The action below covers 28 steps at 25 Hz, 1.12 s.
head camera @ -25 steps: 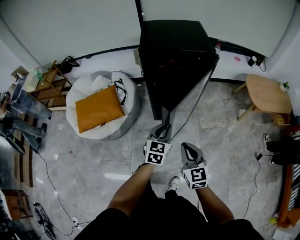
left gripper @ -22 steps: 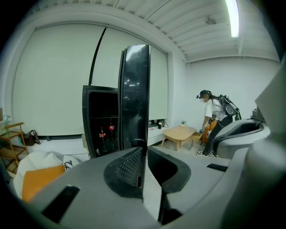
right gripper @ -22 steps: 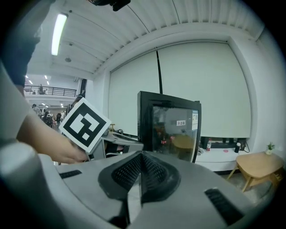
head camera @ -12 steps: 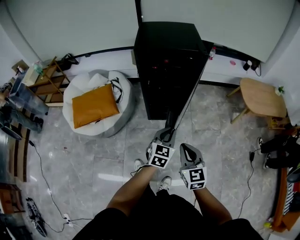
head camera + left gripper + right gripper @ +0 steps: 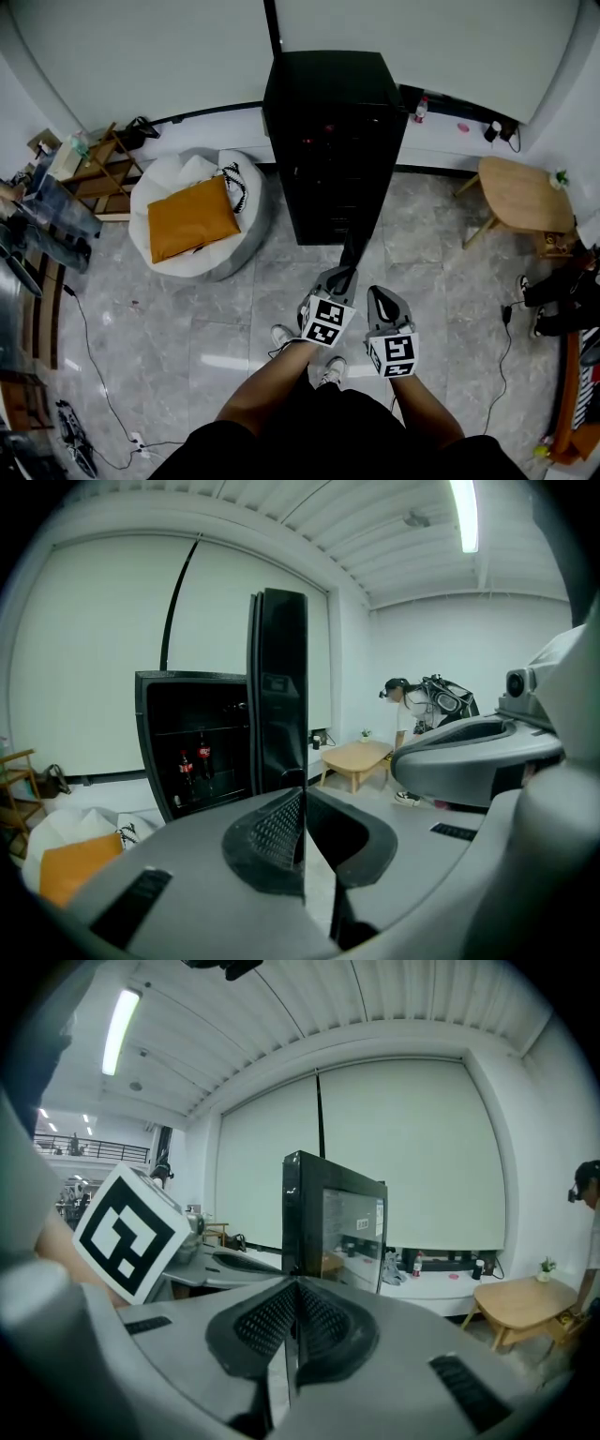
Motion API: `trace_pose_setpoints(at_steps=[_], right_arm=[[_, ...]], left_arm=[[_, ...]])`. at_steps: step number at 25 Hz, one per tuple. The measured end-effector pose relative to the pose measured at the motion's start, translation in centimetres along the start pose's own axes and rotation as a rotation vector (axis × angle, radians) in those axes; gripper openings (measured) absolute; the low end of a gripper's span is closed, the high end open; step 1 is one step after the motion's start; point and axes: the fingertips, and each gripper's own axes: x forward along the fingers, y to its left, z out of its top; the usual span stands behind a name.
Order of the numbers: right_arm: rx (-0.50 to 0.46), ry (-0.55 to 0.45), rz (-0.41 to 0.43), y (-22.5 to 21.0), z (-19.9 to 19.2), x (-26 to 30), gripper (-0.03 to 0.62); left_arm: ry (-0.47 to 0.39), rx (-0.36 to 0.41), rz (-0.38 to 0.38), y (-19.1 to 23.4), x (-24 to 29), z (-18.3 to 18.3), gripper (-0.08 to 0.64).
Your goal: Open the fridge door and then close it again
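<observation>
Your left gripper (image 5: 341, 279) was clenched on the free edge of the fridge door (image 5: 360, 236). Its fingers (image 5: 267, 836) pinched that thin edge, and the door rose straight up from between them. The door stood swung wide open. Ahead and to the left of those fingers the fridge (image 5: 328, 122) gaped, with 2 bottles (image 5: 192, 759) on a shelf inside. Your right gripper (image 5: 380, 300) hung just to the right of the left one, its fingers pressed together on nothing.

I judge the opening done and the closing not yet begun. The hold was narrow, so a quick push could let the edge slide out of the fingers and leave the door swinging free. Steering the door home from that edge could trap the fingers between door and cabinet. A hard shove might slam the door and rattle the 2 bottles. The idle right gripper sat near the door, where a careless move could knock it.
</observation>
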Motion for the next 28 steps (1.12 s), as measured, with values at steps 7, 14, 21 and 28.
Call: trace_pose_setpoints(at_steps=[7,14,21,28], right_arm=[[0.006,-0.021,0.009,0.4,0.5,0.3,0.015],[0.011,-0.031,0.027,1.1,0.6,0.5,0.015],[-0.001,-0.055,0.037,1.0,1.8,1.0,0.015],[-0.013,-0.091,0.03,0.6,3.9,2.1,0.015]], left_arm=[[-0.037,-0.01,0.043,0.8,-3.0,1.1,0.023],[-0.07,-0.034,0.112,2.8,-5.9,1.9,0.022],[-0.098,-0.051,0.175,4.5,-7.4,3.0,0.023],[-0.126,-0.063,0.204,5.8,-8.3,3.4,0.023]])
